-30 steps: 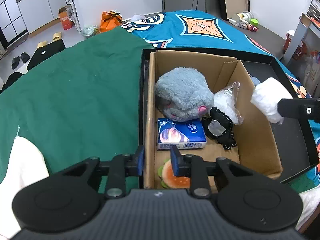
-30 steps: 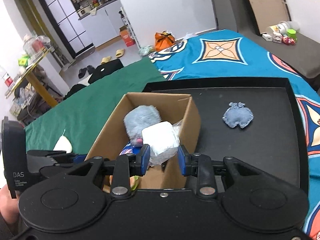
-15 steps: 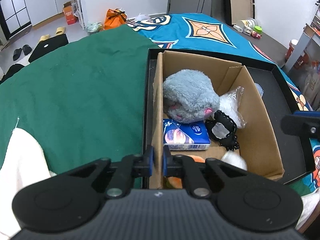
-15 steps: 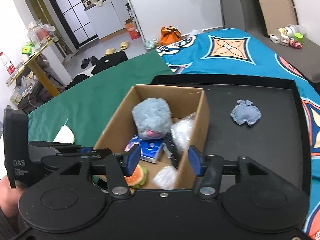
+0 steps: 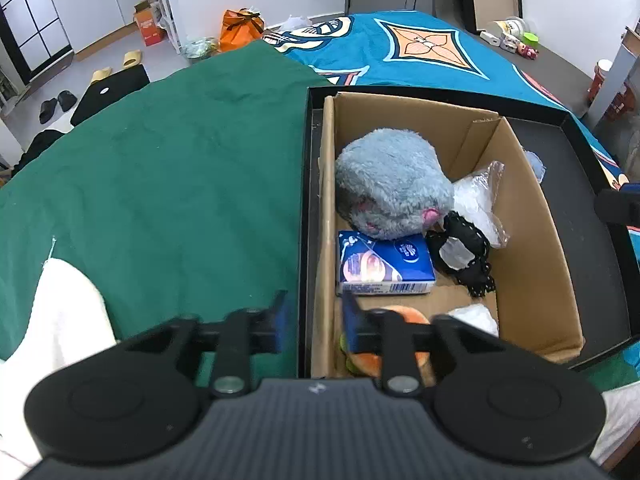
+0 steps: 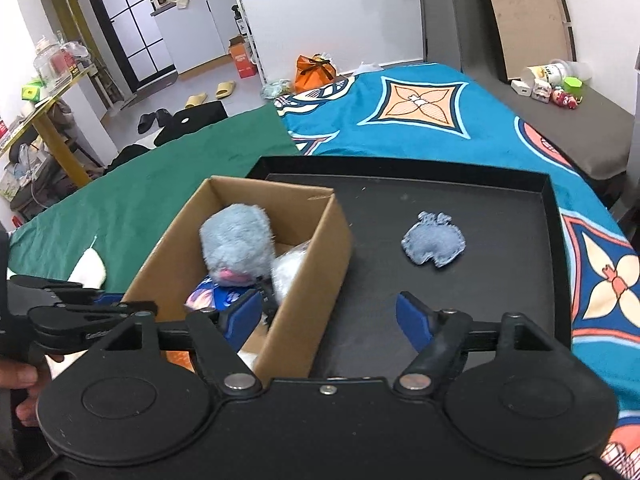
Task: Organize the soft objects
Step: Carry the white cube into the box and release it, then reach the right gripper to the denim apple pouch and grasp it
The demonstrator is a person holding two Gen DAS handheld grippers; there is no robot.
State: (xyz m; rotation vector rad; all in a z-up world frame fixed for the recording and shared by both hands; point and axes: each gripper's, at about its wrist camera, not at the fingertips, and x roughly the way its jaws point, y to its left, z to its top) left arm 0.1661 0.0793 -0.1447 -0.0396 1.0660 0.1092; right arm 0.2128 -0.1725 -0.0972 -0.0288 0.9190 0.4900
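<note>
My right claw (image 6: 328,314) had just been opening, empty, astride the box (image 6: 320,248) wall. My left claw (image 5: 314,316), also just opening, straddled the box's near-left wall ungripped. Inside lay the plush (image 5: 392,184); the denim pad (image 6: 434,242) sat apart on the tray (image 6: 480,208).

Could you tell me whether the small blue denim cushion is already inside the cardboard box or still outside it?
Outside. The denim cushion lies alone on the black tray, right of the cardboard box, clear of its wall.
</note>
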